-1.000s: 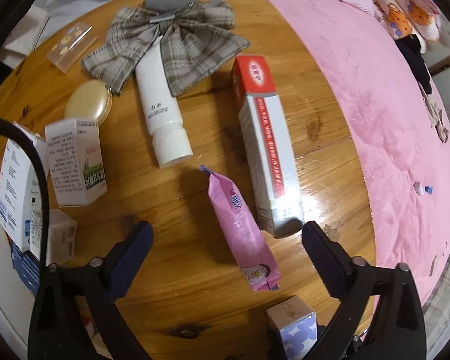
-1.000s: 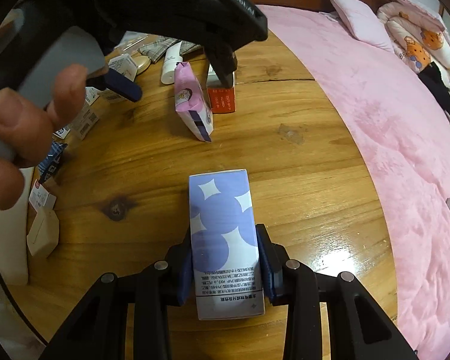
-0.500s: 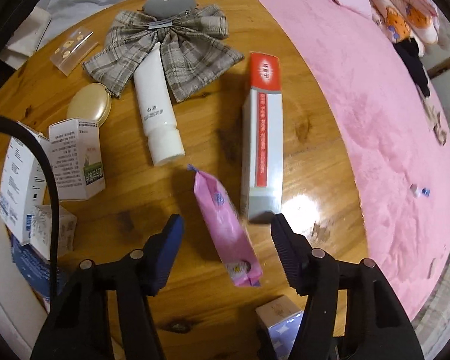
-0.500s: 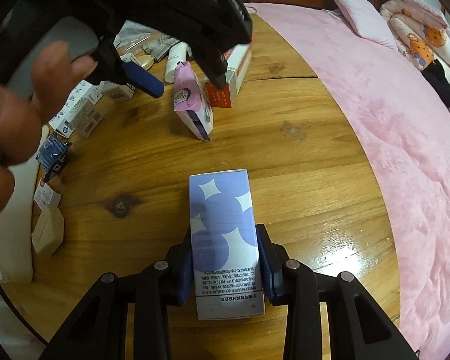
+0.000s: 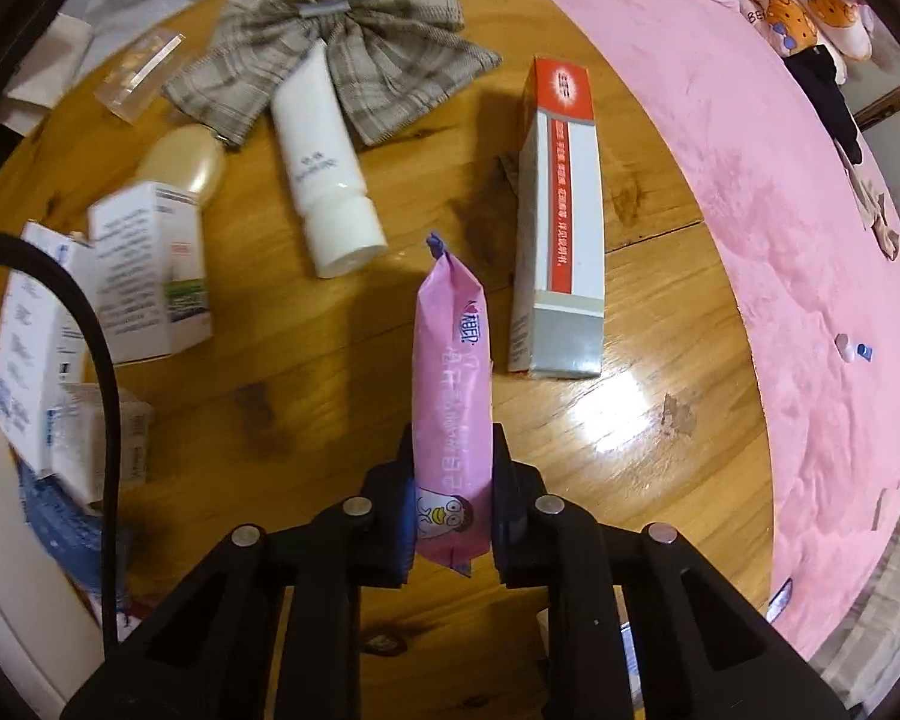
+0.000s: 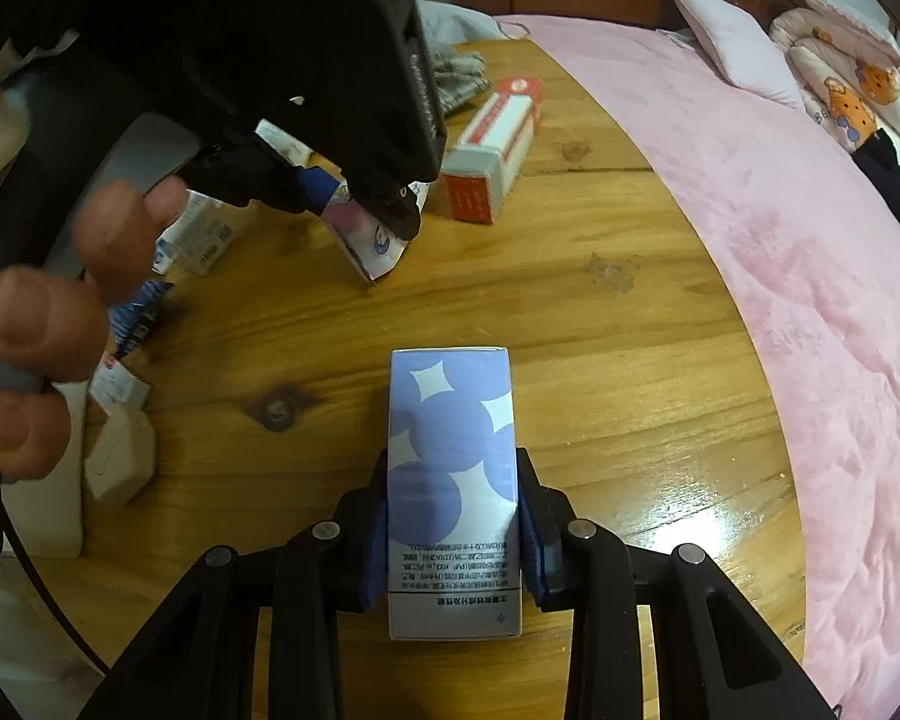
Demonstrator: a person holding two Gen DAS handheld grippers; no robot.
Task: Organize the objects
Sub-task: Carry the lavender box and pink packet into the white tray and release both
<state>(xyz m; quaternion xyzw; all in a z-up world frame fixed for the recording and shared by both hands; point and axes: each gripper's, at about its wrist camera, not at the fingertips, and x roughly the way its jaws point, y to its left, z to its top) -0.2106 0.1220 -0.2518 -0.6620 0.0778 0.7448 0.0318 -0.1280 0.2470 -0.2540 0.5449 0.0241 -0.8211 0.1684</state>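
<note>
Your left gripper (image 5: 450, 480) is clamped on the pink sachet (image 5: 450, 384) at lower centre: soft, light, slippery film (grip mid-body). Right gripper (image 6: 453, 516) pinches the blue box (image 6: 450, 456); stiff, light card.

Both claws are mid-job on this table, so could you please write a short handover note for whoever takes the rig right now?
Left claw: shut on the pink packet, pointing down at the wooden table.
Right claw: shut on the purple-patterned box, low over the table.
On the table: red and white carton, white tube lying on the plaid bow, and small white boxes at the left edge.
Done: both items gripped.
Left: place them, then sort the rest; no target spot is visible.
</note>
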